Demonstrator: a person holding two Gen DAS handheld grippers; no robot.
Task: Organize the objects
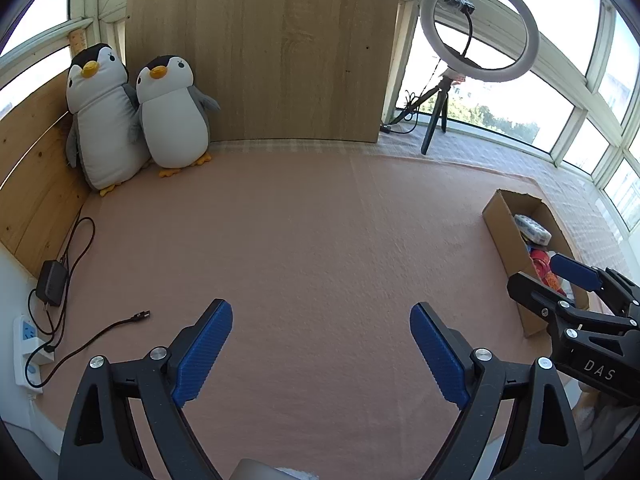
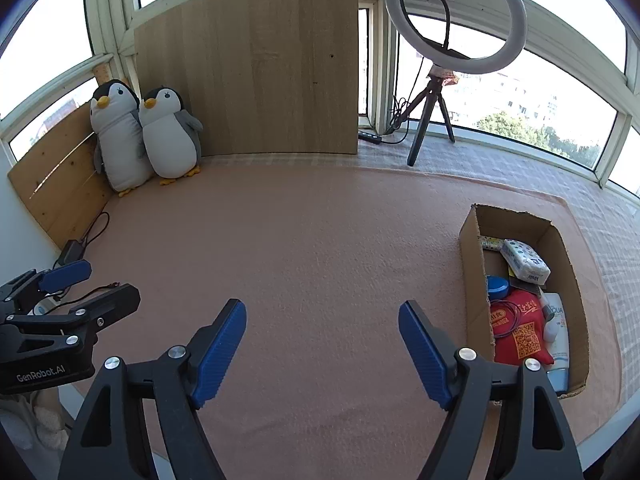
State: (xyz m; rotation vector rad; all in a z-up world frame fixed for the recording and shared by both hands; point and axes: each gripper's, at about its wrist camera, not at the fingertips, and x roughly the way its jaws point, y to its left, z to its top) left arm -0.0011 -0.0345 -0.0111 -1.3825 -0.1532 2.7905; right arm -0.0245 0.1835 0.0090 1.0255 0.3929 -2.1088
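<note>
A cardboard box (image 2: 474, 248) stands at the right of the pink mat (image 2: 320, 248). It holds a tissue pack (image 2: 524, 261), a blue lid (image 2: 497, 286), a red pouch (image 2: 520, 330), a white tube (image 2: 558, 332) and other small items. The box also shows in the left wrist view (image 1: 506, 248). My right gripper (image 2: 322, 346) is open and empty over the mat, left of the box. My left gripper (image 1: 320, 354) is open and empty over the mat's near middle. Each gripper shows in the other's view, the right one (image 1: 560, 280) by the box and the left one (image 2: 72, 284) at the left.
Two plush penguins (image 1: 136, 116) lean in the far left corner against wooden boards (image 1: 260, 52). A ring light on a tripod (image 2: 448, 40) stands at the back right. A power adapter (image 1: 52, 282), cable (image 1: 116, 326) and power strip (image 1: 26, 344) lie at the left edge.
</note>
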